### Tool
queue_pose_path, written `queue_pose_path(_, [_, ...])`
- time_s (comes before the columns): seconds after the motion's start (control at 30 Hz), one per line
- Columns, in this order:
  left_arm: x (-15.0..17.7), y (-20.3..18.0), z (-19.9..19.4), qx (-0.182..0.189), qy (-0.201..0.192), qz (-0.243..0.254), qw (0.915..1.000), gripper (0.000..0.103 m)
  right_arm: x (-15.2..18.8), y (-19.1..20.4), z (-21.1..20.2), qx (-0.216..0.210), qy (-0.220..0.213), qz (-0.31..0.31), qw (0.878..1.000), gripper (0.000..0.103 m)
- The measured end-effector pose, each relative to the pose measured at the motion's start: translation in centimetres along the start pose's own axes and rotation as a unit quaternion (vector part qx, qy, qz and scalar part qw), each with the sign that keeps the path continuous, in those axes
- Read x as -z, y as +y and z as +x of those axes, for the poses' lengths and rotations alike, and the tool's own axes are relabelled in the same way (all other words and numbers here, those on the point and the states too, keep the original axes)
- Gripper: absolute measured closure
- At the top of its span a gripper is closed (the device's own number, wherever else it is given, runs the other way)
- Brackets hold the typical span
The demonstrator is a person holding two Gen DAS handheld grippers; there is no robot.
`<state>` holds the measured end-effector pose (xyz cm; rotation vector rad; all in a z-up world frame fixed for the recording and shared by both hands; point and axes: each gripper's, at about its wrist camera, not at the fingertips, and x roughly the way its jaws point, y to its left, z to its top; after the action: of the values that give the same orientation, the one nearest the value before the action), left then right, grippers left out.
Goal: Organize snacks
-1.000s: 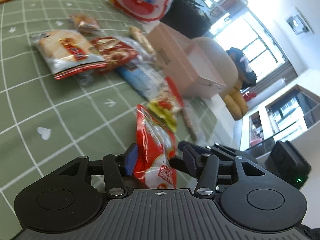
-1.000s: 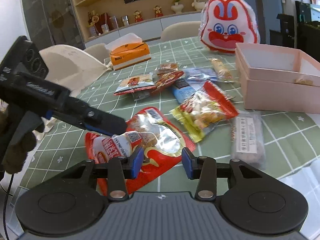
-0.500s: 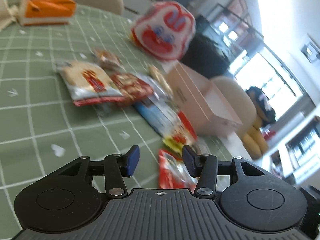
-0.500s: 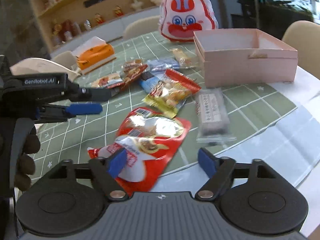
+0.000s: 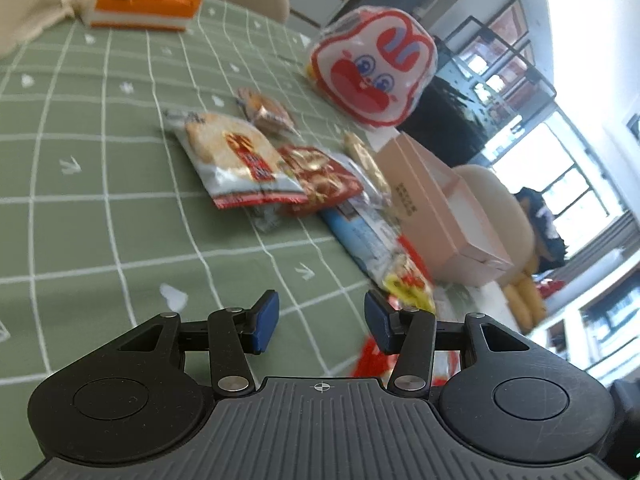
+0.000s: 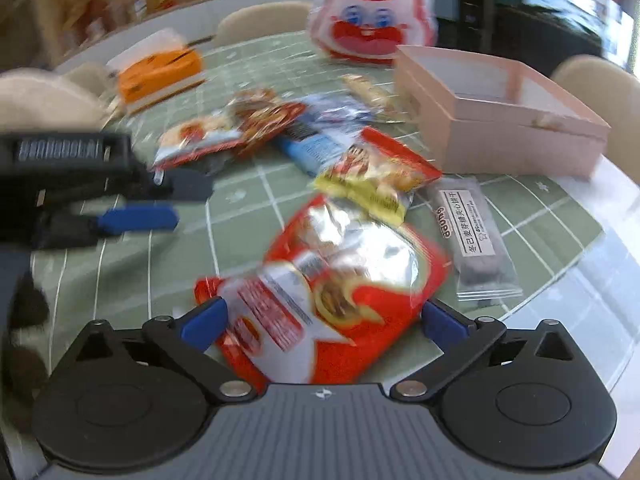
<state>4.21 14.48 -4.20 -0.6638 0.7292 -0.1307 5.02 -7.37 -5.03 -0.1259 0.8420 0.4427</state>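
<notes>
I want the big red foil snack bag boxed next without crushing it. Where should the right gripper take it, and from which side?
Probably the crimped near edge of the big red foil snack bag, approached low from the front by the right gripper: the bag lies flat between the wide-open fingers, and its puffed middle looks too broad and slippery.

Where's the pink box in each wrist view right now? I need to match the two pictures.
Left wrist: pink box right of centre, seen side-on past the row of snack packets.
Right wrist: pink box upper right, open top facing the camera.
Shared landmark: the rabbit-face bag stands just behind the box in both views.
</notes>
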Motion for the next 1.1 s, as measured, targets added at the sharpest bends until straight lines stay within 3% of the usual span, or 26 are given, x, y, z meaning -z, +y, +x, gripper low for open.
queue_pose_path(0.13, [0.1,-0.2,0.0,0.011,0.002,0.003,0.9999,0.050,1.2,-2.0,-1.6,0.006,-0.003,-0.066,0.998,0.001])
queue_pose_path(0.27, [0.4,-0.9,0.8,-0.010,0.017,0.035,0.9992,0.051,2.1,-3.9,-3.1,0.078,-0.041,-0.092,0.992,0.001])
queue_pose_path(0.33, [0.6,-1.1,1.3,-0.006,0.033,0.048,0.9983,0.051,1.9,-4.6,-3.5,0.055,-0.042,-0.063,0.996,0.001])
queue_pose_path(0.4, [0.8,-1.0,1.5,0.004,0.043,0.057,0.9974,0.053,1.4,-4.8,-3.4,0.000,-0.032,-0.020,0.999,0.001])
queue_pose_path(0.5, [0.5,0.2,1.4,0.024,0.050,0.018,0.9983,0.059,0.7,-4.3,-2.5,-0.038,-0.022,0.026,0.999,0.001])
queue_pose_path(0.67, [0.4,2.6,1.4,0.035,0.056,-0.039,0.9971,0.082,-0.9,-2.9,0.1,-0.027,-0.010,0.032,0.999,0.000])
queue_pose_path(1.1, [0.3,3.6,1.6,0.058,0.057,-0.047,0.9956,0.084,-2.5,-3.8,2.3,-0.026,-0.037,0.046,0.998,0.000])
